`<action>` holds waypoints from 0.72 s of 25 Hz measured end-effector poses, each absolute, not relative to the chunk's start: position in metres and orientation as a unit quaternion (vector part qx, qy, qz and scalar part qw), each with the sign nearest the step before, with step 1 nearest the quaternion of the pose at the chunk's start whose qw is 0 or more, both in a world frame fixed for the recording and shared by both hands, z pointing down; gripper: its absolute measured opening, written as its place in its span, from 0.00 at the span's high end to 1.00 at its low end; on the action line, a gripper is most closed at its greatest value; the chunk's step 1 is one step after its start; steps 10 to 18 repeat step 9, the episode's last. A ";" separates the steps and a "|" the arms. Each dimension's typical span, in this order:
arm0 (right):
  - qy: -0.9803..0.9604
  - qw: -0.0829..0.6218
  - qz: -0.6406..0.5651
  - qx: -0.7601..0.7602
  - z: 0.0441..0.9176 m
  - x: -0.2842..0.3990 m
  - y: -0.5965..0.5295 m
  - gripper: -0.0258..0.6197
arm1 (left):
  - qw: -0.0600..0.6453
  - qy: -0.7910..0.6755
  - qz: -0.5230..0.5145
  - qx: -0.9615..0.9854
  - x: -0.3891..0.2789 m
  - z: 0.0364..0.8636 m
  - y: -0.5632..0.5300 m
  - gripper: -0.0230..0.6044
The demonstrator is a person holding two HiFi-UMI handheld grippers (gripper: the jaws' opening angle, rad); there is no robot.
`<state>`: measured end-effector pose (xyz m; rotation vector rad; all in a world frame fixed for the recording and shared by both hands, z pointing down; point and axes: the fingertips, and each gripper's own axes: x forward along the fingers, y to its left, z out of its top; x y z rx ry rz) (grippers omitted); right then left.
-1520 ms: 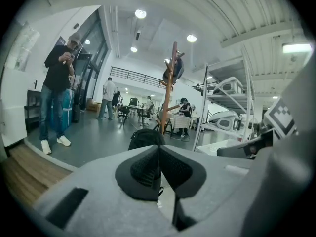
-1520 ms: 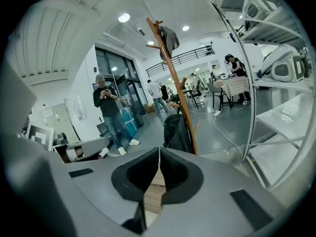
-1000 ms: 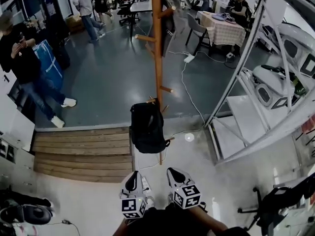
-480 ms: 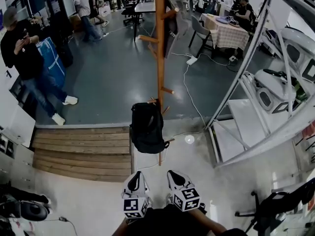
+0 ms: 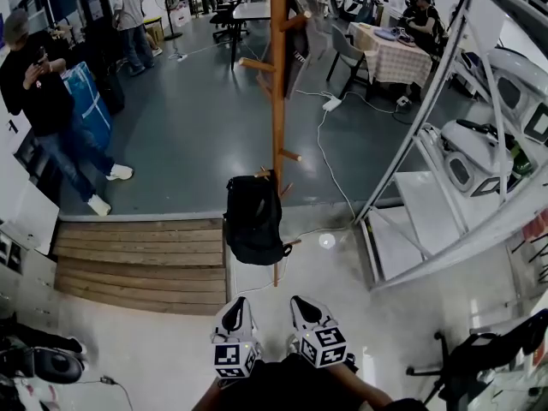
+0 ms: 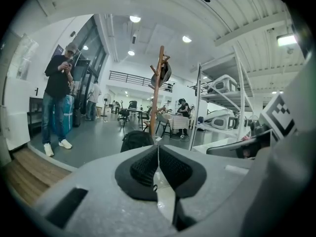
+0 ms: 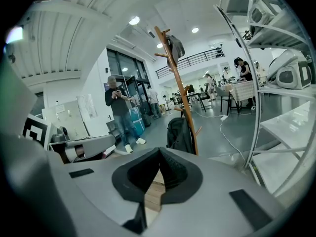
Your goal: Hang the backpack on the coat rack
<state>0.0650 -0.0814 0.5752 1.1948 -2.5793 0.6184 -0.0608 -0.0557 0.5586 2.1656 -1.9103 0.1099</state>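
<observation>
A black backpack (image 5: 254, 221) hangs low on the wooden coat rack (image 5: 276, 84), against its pole. It shows again as the backpack (image 6: 133, 140) in the left gripper view and the backpack (image 7: 178, 135) in the right gripper view. Both grippers are held side by side at the bottom of the head view, well short of the rack. My left gripper (image 5: 236, 308) is shut with nothing between its jaws. My right gripper (image 5: 304, 302) is shut and empty too. A dark garment (image 7: 175, 46) hangs near the rack's top.
A wooden step (image 5: 141, 265) lies left of the rack. A white metal shelf frame (image 5: 428, 118) with helmets stands at the right. A person in black (image 5: 43, 101) stands at the left by a blue bag (image 5: 87, 101). A white cable (image 5: 324, 152) runs over the grey floor.
The grippers have stayed where they were. The head view shifted slightly. The person at the far back has walked farther away.
</observation>
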 end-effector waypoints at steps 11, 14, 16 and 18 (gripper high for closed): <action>-0.878 0.119 0.209 0.413 0.579 0.057 -0.078 0.94 | 0.132 -0.653 0.041 0.745 -0.069 0.566 -0.053 0.93; -0.878 0.119 0.209 0.413 0.579 0.057 -0.078 0.94 | 0.132 -0.653 0.041 0.745 -0.069 0.566 -0.053 0.93; -0.878 0.119 0.209 0.413 0.579 0.057 -0.078 0.94 | 0.132 -0.653 0.041 0.745 -0.069 0.566 -0.053 0.93; -0.878 0.119 0.209 0.413 0.579 0.057 -0.078 0.94 | 0.132 -0.653 0.041 0.745 -0.069 0.566 -0.053 0.93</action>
